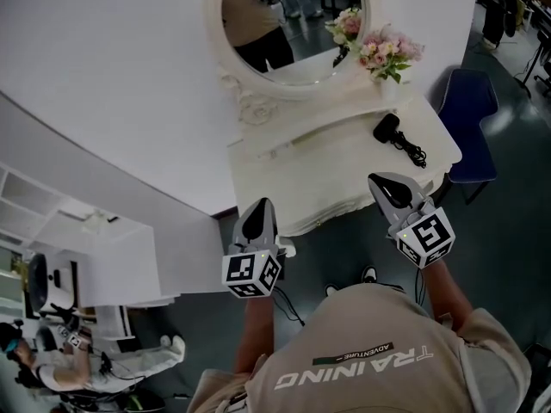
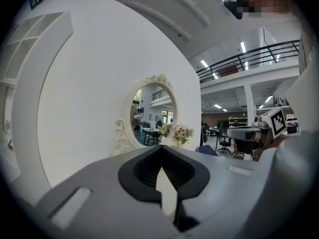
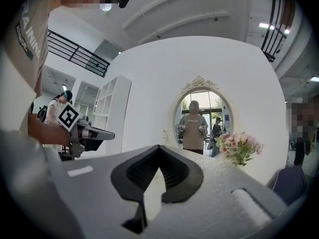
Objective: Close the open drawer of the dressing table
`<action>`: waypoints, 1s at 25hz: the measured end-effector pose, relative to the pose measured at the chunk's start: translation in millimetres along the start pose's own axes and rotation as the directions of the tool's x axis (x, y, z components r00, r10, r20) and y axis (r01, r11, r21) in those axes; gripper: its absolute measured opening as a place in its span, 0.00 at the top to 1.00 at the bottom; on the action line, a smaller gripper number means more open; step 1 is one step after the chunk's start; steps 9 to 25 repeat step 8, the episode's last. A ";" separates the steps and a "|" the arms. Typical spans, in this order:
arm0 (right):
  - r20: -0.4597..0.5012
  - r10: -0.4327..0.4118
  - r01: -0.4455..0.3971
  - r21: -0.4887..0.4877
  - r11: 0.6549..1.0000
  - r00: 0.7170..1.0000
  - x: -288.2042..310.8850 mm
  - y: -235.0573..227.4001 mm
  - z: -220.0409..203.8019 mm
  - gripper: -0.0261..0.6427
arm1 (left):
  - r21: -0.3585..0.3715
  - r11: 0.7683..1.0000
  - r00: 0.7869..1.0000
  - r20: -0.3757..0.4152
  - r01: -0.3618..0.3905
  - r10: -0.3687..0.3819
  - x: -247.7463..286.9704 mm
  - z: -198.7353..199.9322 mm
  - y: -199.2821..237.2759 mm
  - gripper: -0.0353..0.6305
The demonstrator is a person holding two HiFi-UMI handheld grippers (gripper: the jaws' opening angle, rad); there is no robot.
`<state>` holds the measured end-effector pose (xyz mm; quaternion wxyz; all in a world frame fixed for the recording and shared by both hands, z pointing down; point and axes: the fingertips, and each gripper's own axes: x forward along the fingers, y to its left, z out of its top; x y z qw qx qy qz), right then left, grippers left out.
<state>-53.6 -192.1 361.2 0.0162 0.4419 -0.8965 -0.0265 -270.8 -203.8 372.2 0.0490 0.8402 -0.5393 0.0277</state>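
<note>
The white dressing table (image 1: pixel 344 149) stands against a curved white wall, with an oval mirror (image 1: pixel 284 24) above it. Its front (image 1: pixel 340 209) juts toward me in stepped white layers; I cannot tell the drawer apart from the top. My left gripper (image 1: pixel 261 206) hangs at the table's front left corner, jaws shut and empty. Off the front right corner, my right gripper (image 1: pixel 381 181) is also shut on nothing. The left gripper (image 2: pixel 161 148) and right gripper (image 3: pixel 159 147) each show tips meeting, pointed at the mirror (image 3: pixel 198 121).
A pink flower bunch (image 1: pixel 387 54) and a black hair dryer with cord (image 1: pixel 392 132) sit on the tabletop. A blue chair (image 1: pixel 469 119) stands right of the table. White shelving (image 1: pixel 103 256) and another person (image 1: pixel 52 360) are at the left.
</note>
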 end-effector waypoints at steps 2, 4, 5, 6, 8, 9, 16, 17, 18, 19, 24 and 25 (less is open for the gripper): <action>0.001 0.000 0.000 0.004 1.000 1.000 1.6 -1.8 -1.7 0.96 | -0.002 1.000 1.000 0.002 -0.004 0.004 1.1 -1.4 2.1 0.92; -0.001 0.003 -0.003 0.003 1.000 1.000 4.2 -2.7 -3.1 0.96 | -0.007 1.000 1.000 0.003 -0.009 0.009 2.2 -3.1 3.3 0.92; -0.002 0.007 -0.007 0.003 1.000 1.000 5.6 -2.7 -3.7 0.96 | -0.010 1.000 1.000 0.003 -0.011 0.011 2.6 -4.1 3.4 0.92; -0.005 0.010 -0.010 0.003 1.000 1.000 6.9 -2.7 -4.4 0.96 | -0.013 1.000 1.000 0.003 -0.012 0.012 2.9 -5.3 3.0 0.92; -0.010 0.017 -0.017 0.001 1.000 1.000 9.3 -2.6 -6.0 0.96 | -0.019 1.000 1.000 0.001 -0.012 0.012 3.6 -7.9 1.6 0.92; -0.010 0.017 -0.017 0.001 1.000 1.000 9.3 -2.6 -6.0 0.96 | -0.019 1.000 1.000 0.001 -0.012 0.012 3.6 -7.9 1.6 0.92; -0.010 0.017 -0.017 0.001 1.000 1.000 9.3 -2.6 -6.0 0.96 | -0.019 1.000 1.000 0.001 -0.012 0.012 3.6 -7.9 1.6 0.92; -0.010 0.017 -0.017 0.001 1.000 1.000 9.3 -2.6 -6.0 0.96 | -0.019 1.000 1.000 0.001 -0.012 0.012 3.6 -7.9 1.6 0.92; -0.010 0.017 -0.017 0.001 1.000 1.000 9.3 -2.6 -6.0 0.96 | -0.019 1.000 1.000 0.001 -0.012 0.012 3.6 -7.9 1.6 0.92; -0.010 0.017 -0.017 0.001 1.000 1.000 9.3 -2.6 -6.0 0.96 | -0.019 1.000 1.000 0.001 -0.012 0.012 3.6 -7.9 1.6 0.92; -0.010 0.017 -0.017 0.001 1.000 1.000 9.3 -2.6 -6.0 0.96 | -0.019 1.000 1.000 0.001 -0.012 0.012 3.6 -7.9 1.6 0.92; -0.010 0.017 -0.017 0.001 1.000 1.000 9.3 -2.6 -6.0 0.96 | -0.019 1.000 1.000 0.001 -0.012 0.012 3.6 -7.9 1.6 0.92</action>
